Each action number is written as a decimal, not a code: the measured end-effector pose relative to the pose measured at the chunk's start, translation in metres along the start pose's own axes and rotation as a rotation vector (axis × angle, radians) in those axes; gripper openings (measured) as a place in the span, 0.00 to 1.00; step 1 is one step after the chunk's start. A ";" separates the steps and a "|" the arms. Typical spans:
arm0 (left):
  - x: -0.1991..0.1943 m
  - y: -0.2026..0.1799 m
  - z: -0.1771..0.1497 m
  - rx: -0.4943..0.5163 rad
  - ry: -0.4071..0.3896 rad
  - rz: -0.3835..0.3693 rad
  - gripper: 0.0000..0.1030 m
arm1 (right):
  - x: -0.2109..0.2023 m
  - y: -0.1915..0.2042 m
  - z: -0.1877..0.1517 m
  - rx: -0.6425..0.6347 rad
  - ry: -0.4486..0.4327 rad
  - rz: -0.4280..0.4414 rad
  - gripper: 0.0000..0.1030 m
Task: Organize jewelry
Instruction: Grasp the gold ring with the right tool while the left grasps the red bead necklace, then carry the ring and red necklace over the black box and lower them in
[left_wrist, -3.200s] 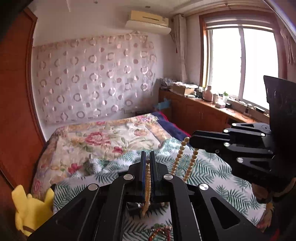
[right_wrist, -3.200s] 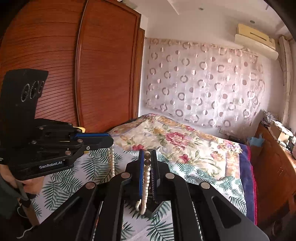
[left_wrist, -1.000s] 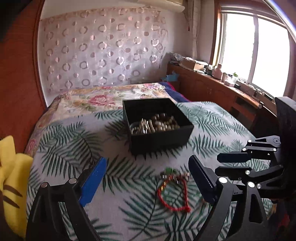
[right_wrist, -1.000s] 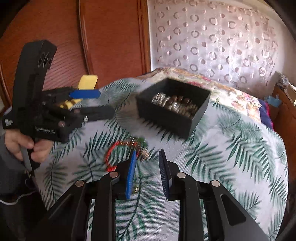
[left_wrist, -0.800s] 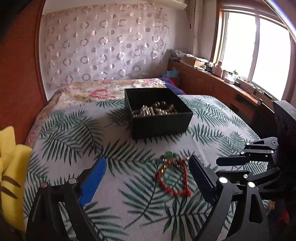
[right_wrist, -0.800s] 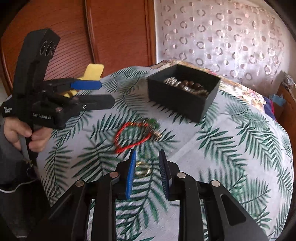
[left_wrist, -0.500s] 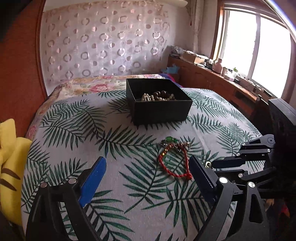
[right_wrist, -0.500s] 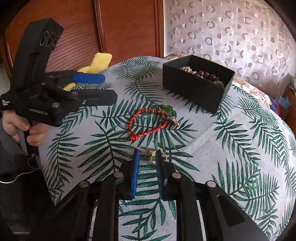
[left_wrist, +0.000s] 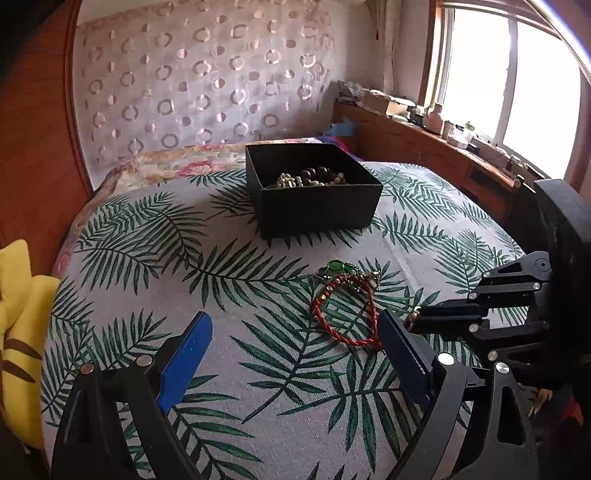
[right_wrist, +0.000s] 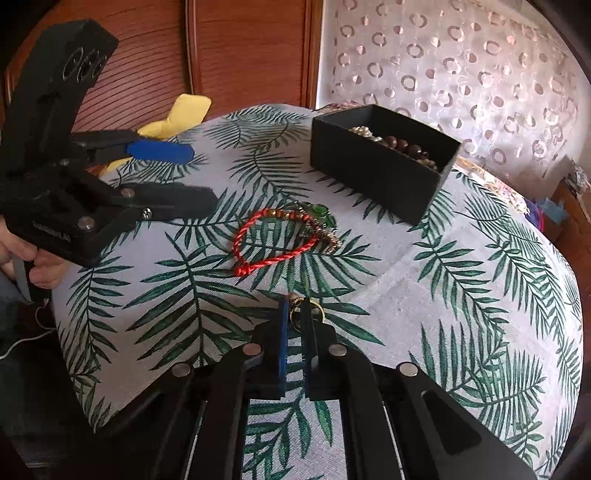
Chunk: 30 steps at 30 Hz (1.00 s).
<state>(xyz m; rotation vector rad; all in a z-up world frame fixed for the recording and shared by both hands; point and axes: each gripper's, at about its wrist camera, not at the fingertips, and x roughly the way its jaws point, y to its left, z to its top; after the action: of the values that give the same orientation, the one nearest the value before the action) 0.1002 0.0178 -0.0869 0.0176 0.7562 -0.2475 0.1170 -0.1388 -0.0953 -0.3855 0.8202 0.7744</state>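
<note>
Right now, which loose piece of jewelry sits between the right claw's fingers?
The small gold ring, pinched by the right claw; the red cord bracelet lies apart, untouched.

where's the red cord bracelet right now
The red bracelet lies on the leaf-print cloth, touching a green-stone piece, between the black box and the right gripper.

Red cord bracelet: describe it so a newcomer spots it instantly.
Start at the open black box on the palm-leaf cloth. Nearer the camera lies the red twisted-cord bracelet, a loose loop. Unlike the green-stoned piece touching it, it is plain red cord with a few gold beads.
</note>
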 end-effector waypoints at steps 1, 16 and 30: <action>0.002 -0.001 0.001 0.003 0.005 -0.006 0.76 | -0.003 -0.002 -0.001 0.008 -0.009 0.002 0.06; 0.042 -0.016 0.015 0.048 0.122 -0.017 0.22 | -0.030 -0.013 -0.003 0.048 -0.083 0.017 0.06; 0.032 -0.023 0.013 0.073 0.089 0.001 0.03 | -0.038 -0.019 -0.003 0.070 -0.107 0.018 0.06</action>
<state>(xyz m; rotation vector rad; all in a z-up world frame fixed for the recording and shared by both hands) 0.1268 -0.0126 -0.0976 0.0988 0.8354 -0.2746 0.1129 -0.1705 -0.0676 -0.2722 0.7495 0.7739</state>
